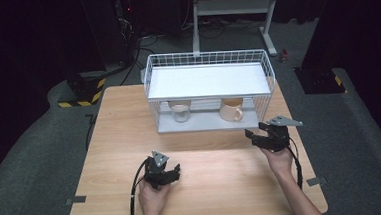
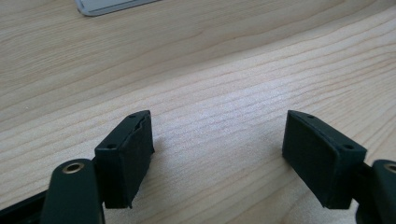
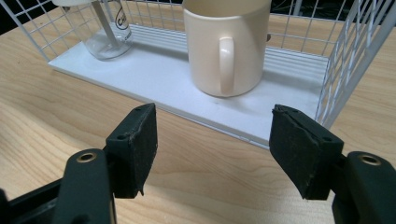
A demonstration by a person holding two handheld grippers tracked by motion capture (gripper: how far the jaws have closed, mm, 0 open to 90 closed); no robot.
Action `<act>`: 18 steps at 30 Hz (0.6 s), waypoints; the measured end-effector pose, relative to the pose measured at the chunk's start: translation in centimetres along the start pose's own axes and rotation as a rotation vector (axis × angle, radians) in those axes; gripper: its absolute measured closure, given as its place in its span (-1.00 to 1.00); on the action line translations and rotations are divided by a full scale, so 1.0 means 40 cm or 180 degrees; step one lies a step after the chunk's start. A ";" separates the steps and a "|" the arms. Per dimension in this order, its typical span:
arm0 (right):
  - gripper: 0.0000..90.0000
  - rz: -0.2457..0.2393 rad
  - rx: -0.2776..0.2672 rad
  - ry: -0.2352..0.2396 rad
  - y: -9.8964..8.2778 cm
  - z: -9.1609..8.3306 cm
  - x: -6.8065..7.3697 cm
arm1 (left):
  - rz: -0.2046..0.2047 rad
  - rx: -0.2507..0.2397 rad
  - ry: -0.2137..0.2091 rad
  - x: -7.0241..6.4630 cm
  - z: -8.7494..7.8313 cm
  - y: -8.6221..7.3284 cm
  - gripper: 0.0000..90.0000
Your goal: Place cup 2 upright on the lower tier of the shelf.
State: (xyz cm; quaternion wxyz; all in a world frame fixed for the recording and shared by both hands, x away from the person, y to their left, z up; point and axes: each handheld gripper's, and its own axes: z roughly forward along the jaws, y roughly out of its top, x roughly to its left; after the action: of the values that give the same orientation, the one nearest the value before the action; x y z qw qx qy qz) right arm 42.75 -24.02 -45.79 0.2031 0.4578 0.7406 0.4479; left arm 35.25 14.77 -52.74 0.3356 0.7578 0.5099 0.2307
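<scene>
A light wooden table (image 1: 120, 137) is seen from above, its grain running crosswise and a pale sheen of light caught on the middle of the top. It is set on grey carpeted floor (image 1: 35, 147), which is worn paler around the table's edges. Beyond it the room is left in near darkness. A white metal stand (image 1: 232, 7) is placed at the far side, with dark cables (image 1: 147, 42) trailed across the floor beside it. Two low blocks edged with yellow-and-black hazard tape (image 1: 80, 96) are positioned left and right (the right one partly in shadow). Small grey tabs (image 1: 76, 200) are fixed by the table's near corners.
</scene>
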 end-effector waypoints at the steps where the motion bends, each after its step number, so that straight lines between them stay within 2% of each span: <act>1: -0.27 0.0013 0.0010 0.0003 -0.002 -0.003 0.001 | -0.0001 0.0000 0.0001 0.000 0.000 0.000 -0.44; 18: -0.27 0.0011 -0.0036 0.0073 -0.051 -0.057 0.009 | 0.0001 0.0000 0.0000 0.000 0.000 0.000 -0.44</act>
State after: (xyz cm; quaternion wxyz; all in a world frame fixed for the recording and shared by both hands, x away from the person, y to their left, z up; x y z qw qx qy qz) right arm 39.93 -25.15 -46.33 0.1964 0.4528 0.7395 0.4577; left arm 35.25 14.77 -52.74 0.3355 0.7579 0.5097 0.2307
